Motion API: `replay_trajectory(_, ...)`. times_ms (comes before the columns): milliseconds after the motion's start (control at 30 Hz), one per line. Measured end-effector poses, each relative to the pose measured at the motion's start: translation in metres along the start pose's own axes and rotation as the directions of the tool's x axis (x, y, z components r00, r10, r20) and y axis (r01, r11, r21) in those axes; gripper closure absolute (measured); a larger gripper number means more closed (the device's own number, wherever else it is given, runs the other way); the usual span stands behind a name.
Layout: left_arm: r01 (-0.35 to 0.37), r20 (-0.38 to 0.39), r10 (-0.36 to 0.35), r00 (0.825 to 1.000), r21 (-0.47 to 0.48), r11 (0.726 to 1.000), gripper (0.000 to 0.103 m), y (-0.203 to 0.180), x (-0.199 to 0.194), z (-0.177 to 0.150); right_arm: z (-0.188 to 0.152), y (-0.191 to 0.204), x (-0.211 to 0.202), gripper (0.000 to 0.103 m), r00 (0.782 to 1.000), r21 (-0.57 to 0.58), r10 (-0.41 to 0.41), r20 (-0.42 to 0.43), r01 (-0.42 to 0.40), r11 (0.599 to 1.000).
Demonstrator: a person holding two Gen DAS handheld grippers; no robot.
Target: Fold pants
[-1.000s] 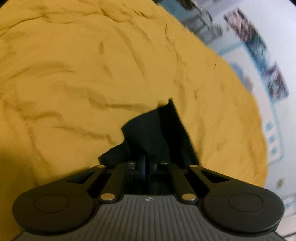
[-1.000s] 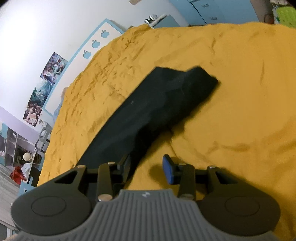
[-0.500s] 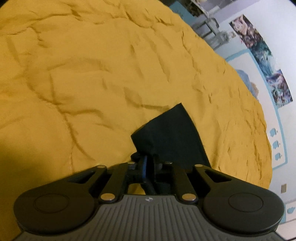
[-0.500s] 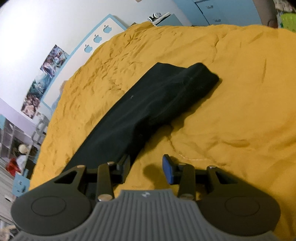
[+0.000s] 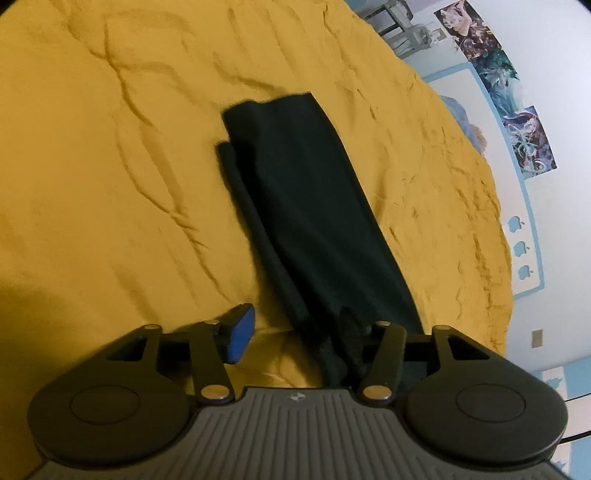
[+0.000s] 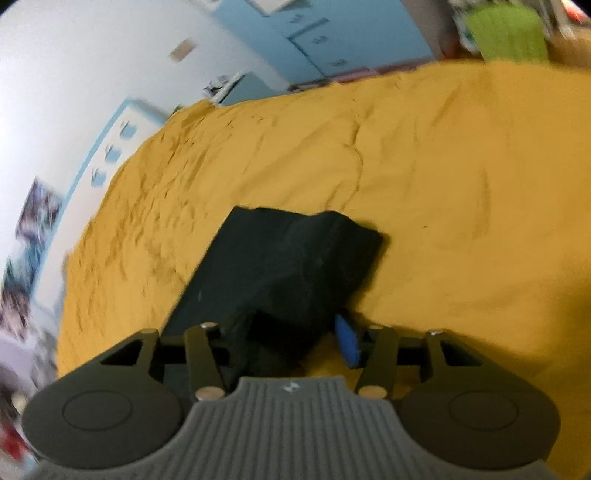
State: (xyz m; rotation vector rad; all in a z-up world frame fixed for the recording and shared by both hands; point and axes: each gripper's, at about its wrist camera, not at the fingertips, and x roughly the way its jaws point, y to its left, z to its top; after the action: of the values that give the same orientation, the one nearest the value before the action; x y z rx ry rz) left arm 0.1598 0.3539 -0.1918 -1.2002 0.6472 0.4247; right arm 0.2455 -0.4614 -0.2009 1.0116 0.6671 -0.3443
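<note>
1. Left wrist view: left gripper [image 5: 301, 334] jaws opening, apart; pants [image 5: 310, 206] lie on yellow bedspread [image 5: 110, 166], running from 6 to 12 o'clock, near end between the pads, unpinched. Step, prob.: release after a fold. Count: 1 pants, 1 gripper.
2. Right wrist view: right gripper [image 6: 291, 339] jaws opening, apart; pants [image 6: 284, 266] bunched between the pads, unpinched, stretching toward 12. Next, prob.: regrip an edge, fold again.

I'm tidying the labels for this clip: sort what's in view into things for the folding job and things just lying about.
For the job:
black pants
left gripper, jaws opening
right gripper, jaws opening, cloth between them
yellow bedspread as work surface

Just about:
posters
blue drawers
green cloth
</note>
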Motion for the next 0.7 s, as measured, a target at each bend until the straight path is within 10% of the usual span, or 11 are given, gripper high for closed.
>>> replay_trajectory(133, 0.015, -0.015, -0.015, 1.0, -0.036, 0.999, 0.04, -0.002, 0.002, -0.001, 0.014, -0.003, 0.006, 0.091, 0.999, 0.026, 0.032, -0.014, -0.031, 0.999)
replay_trajectory(200, 0.021, -0.021, -0.022, 1.0, -0.032, 0.999, 0.04, 0.0, 0.001, -0.003, 0.022, 0.01, -0.009, 0.094, 0.992, -0.112, 0.118, 0.051, -0.111, 0.987)
replay_trajectory(367, 0.039, -0.024, -0.041, 0.999, -0.063, 0.997, 0.041, 0.008, 0.005, -0.001, 0.019, -0.013, 0.009, 0.088, 0.997, -0.121, -0.002, -0.076, -0.007, 0.993)
replay_trajectory(700, 0.079, 0.0, -0.079, 0.997, -0.097, 0.992, 0.041, 0.015, -0.008, -0.004, -0.032, 0.037, -0.063, 0.076, 0.987, -0.415, 0.027, 0.158, 0.042, 0.909)
